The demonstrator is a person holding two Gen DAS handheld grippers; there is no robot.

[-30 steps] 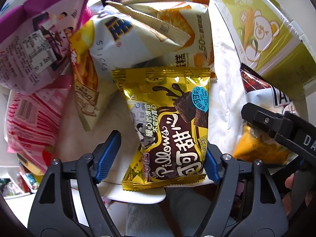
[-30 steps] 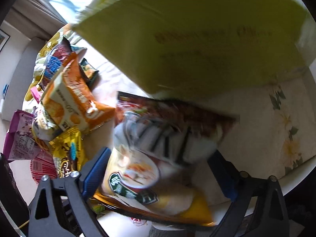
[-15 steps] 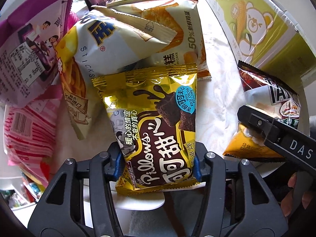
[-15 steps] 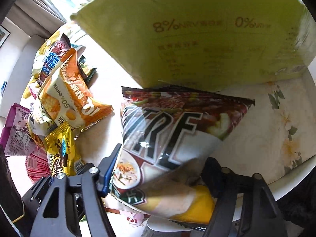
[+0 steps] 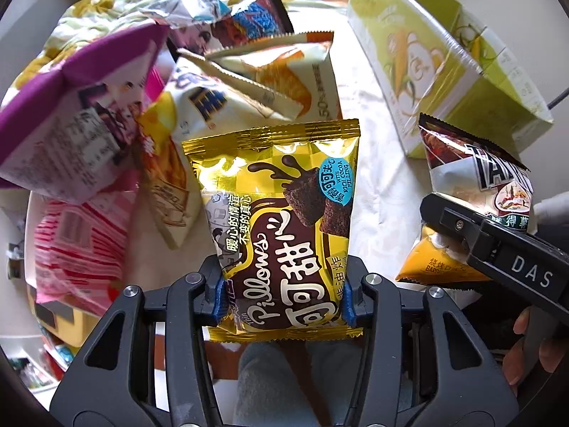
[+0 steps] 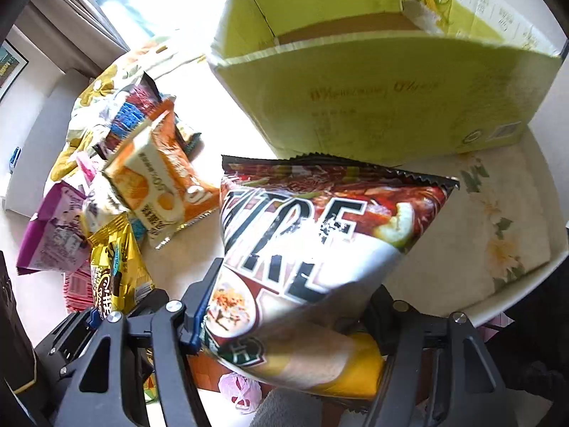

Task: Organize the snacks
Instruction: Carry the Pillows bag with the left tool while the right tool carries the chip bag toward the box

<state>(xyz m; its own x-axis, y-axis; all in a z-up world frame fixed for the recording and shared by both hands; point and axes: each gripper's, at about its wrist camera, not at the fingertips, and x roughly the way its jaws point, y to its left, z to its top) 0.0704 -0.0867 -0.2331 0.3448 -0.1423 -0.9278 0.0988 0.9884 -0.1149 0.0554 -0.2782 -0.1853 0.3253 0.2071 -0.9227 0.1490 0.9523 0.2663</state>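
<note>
My left gripper [image 5: 283,293] is shut on the lower part of a yellow Pillows chocolate snack bag [image 5: 281,220], held up off the table. My right gripper [image 6: 284,316] is shut on a red and white chip bag [image 6: 313,249], lifted in front of an open yellow-green cardboard box [image 6: 391,99]. That chip bag [image 5: 476,178] and the right gripper [image 5: 444,224] also show at the right of the left wrist view, with the box [image 5: 437,71] behind them. The yellow bag [image 6: 113,277] shows at the left in the right wrist view.
A pile of snack bags lies at the left: a purple bag [image 5: 71,114], a pink striped bag [image 5: 74,249], a white and yellow sticks bag [image 5: 199,114], an orange cracker bag [image 5: 291,78]. The round table [image 6: 515,284] has a floral cloth; its edge is close.
My left gripper closed on the yellow Pillows bag and lifted it. My right gripper closed on the chip bag and raised it, so the box's open top now shows.
</note>
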